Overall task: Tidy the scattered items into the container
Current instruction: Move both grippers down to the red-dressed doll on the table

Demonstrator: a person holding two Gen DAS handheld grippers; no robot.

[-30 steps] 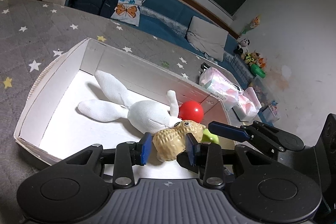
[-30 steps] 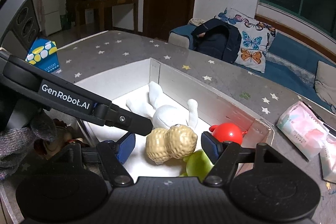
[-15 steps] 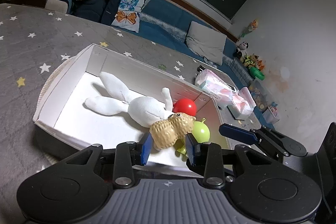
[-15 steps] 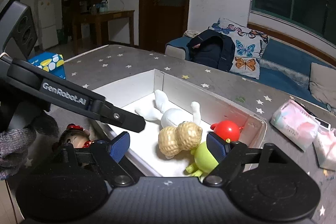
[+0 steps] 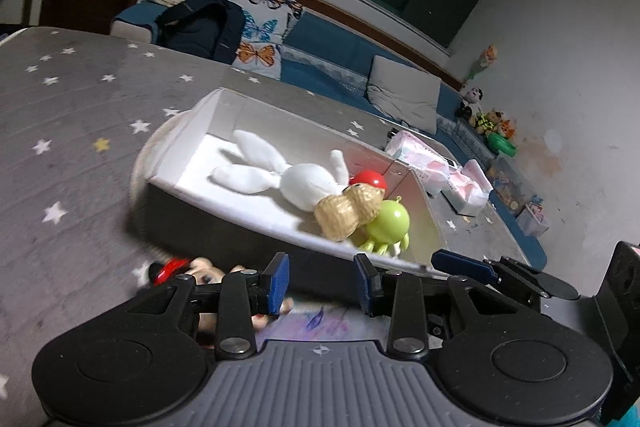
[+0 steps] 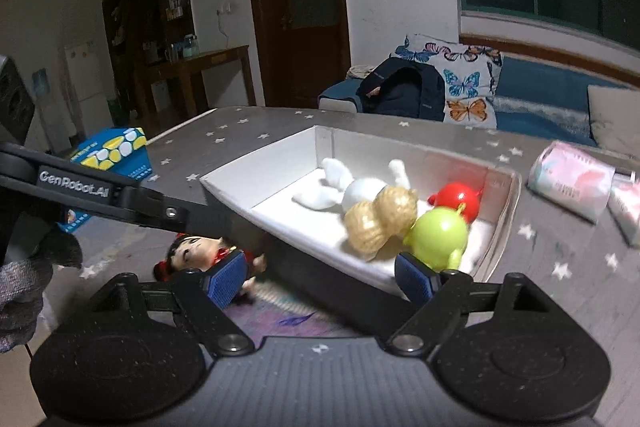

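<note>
Left wrist view: your left tongs stand apart, empty.
Right tongs: apart too, holding nothing.
Doll: on the counter, just outside the box.
Handling: likely light, hard and smooth-headed; take it across the body.

Star-print table: white box, doll, tissue packs.

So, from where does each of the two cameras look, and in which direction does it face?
Left wrist: on the left gripper, facing across the white box toward the sofa; the right gripper's finger shows at right.
Right wrist: on the right gripper, facing the box from its near side; the left gripper's arm crosses at left.
Both show the peanut toy, green toy and doll.
</note>
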